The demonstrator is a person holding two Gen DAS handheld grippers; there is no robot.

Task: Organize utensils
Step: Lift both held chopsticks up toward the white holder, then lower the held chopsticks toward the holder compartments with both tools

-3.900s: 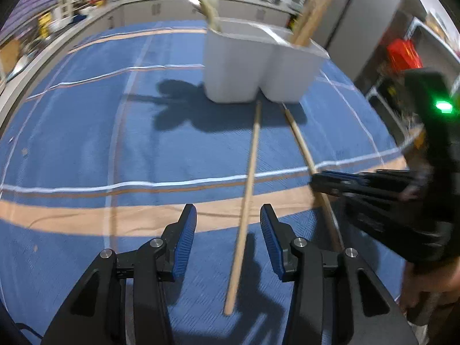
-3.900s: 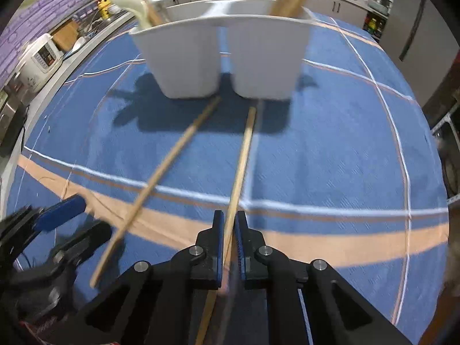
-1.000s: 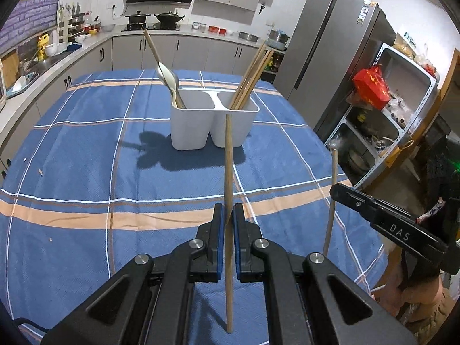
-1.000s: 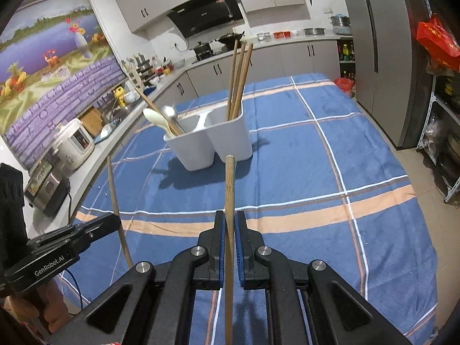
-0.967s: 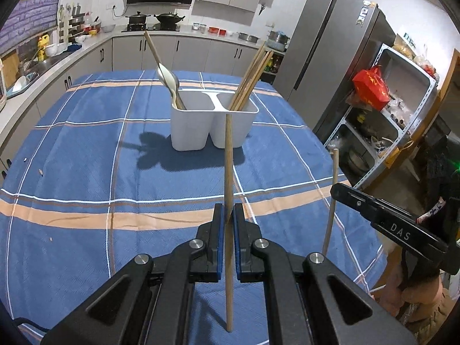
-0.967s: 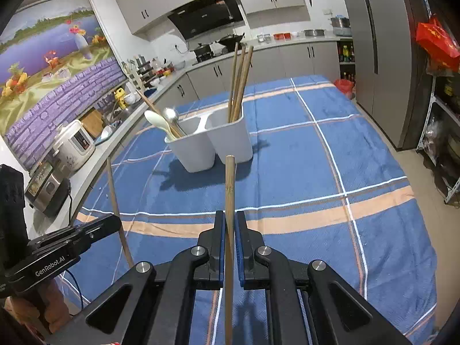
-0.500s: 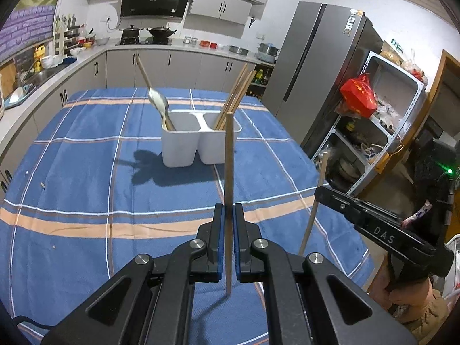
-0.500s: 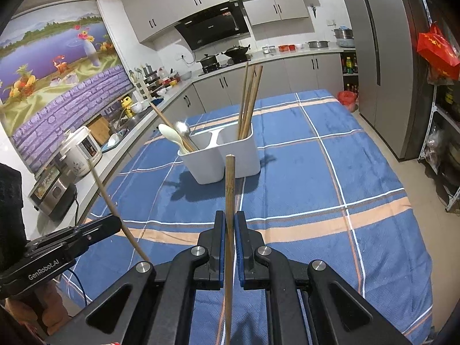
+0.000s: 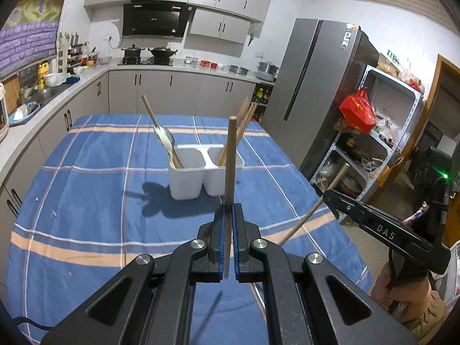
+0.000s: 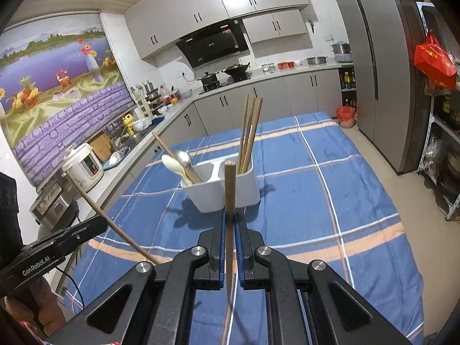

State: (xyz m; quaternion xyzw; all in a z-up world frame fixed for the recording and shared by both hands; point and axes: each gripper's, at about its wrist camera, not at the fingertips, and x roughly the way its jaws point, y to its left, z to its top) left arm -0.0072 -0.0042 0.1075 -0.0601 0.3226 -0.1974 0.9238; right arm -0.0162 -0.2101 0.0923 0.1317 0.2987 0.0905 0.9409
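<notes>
While both tools (image 9: 227,240) clamp chopsticks (image 9: 229,172), upright

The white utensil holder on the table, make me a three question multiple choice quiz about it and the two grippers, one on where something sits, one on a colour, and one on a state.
1. Where are the spoons?
A. In the holder's left compartment
B. Flat on the tablecloth
C. In the left gripper

2. What colour is most of the tablecloth?
A. Green
B. Blue
C. Red

3. What is the state of the right gripper?
A. Wide open, empty
B. Shut on a spoon
C. Shut on a chopstick

Answers:
1. A: the spoons lean in the left compartment of the white holder, while chopsticks stand in the right one.
2. B: the tablecloth is blue with peach and white stripes.
3. C: the right gripper pinches a wooden chopstick between its blue pads; the left gripper holds another chopstick likewise.
</notes>
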